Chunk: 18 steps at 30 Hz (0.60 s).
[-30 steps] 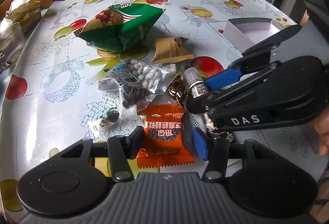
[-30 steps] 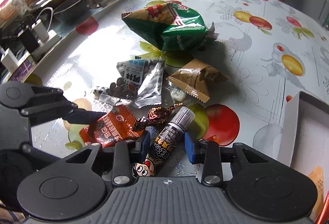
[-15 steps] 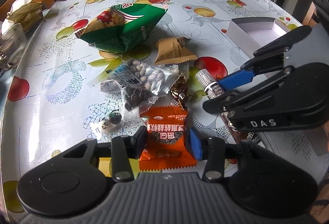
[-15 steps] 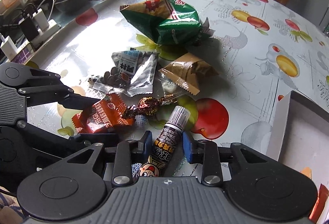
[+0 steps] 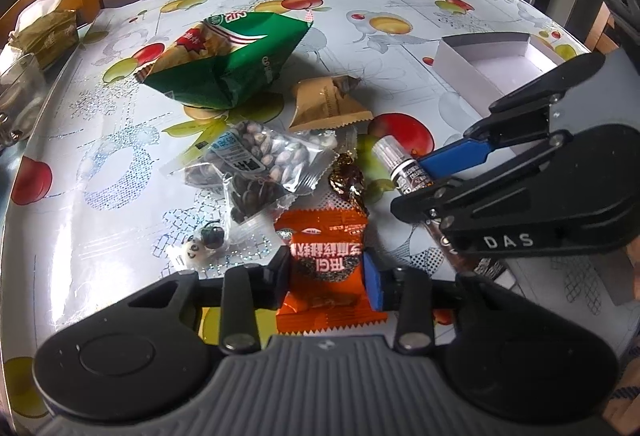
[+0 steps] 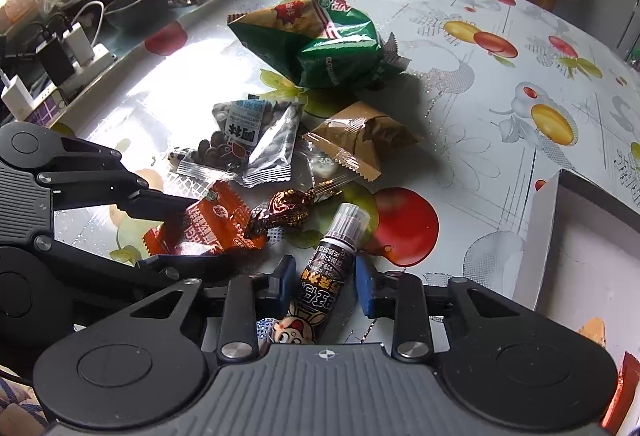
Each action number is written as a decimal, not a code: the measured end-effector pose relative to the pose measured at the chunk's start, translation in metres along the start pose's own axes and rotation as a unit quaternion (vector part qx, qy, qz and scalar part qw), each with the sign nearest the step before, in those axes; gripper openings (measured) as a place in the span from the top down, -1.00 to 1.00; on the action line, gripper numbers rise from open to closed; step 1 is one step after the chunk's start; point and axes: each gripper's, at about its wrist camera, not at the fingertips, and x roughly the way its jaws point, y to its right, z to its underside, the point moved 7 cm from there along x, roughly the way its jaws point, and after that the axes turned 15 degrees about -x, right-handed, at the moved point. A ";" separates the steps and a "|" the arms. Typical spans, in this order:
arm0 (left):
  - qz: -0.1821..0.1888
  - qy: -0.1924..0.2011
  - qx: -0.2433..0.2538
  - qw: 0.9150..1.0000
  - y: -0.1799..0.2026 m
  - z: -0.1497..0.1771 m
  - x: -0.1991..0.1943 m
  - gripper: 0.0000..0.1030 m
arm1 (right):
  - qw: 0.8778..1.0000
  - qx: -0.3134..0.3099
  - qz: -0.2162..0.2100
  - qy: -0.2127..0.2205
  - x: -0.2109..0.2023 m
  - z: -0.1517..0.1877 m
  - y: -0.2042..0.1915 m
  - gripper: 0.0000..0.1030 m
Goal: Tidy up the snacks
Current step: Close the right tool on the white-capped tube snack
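Note:
An orange snack packet (image 5: 324,232) lies on the fruit-print tablecloth between the fingers of my left gripper (image 5: 326,276). Its jaws are closing and both pads pinch the packet's sides. In the right wrist view the same left gripper (image 6: 200,232) clamps the orange packet (image 6: 212,220) from the left. My right gripper (image 6: 324,278) holds a dark cartoon-printed tube (image 6: 340,232) with a clear cap. Its jaws are closing too, with the blue pads against the tube's sides. The left wrist view shows the right gripper (image 5: 412,181) on the tube (image 5: 394,159).
A green chip bag (image 5: 228,63), a tan packet (image 5: 324,103), two clear seed packets (image 5: 260,163), a foil candy (image 5: 346,179) and a small panda sweet (image 5: 196,252) lie in front of me. An open white box (image 5: 456,63) stands at the right. Chargers and bowls (image 6: 80,43) crowd the table's left edge.
The left jaws have narrowed onto the orange packet. The right jaws have drawn in on the tube, and the right gripper has shifted slightly to the right with it.

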 end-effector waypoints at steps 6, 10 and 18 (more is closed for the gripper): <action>0.003 -0.003 0.003 1.000 0.005 -0.001 0.000 0.33 | 0.999 0.033 -0.012 0.013 -0.006 0.003 0.009 0.48; 0.009 0.000 0.005 1.000 0.009 -0.002 -0.003 0.33 | 0.998 0.047 -0.014 0.027 -0.014 0.002 0.014 0.51; 0.015 0.012 0.000 1.000 0.015 -0.006 -0.012 0.33 | 0.997 0.061 -0.014 0.048 -0.026 0.002 0.019 0.53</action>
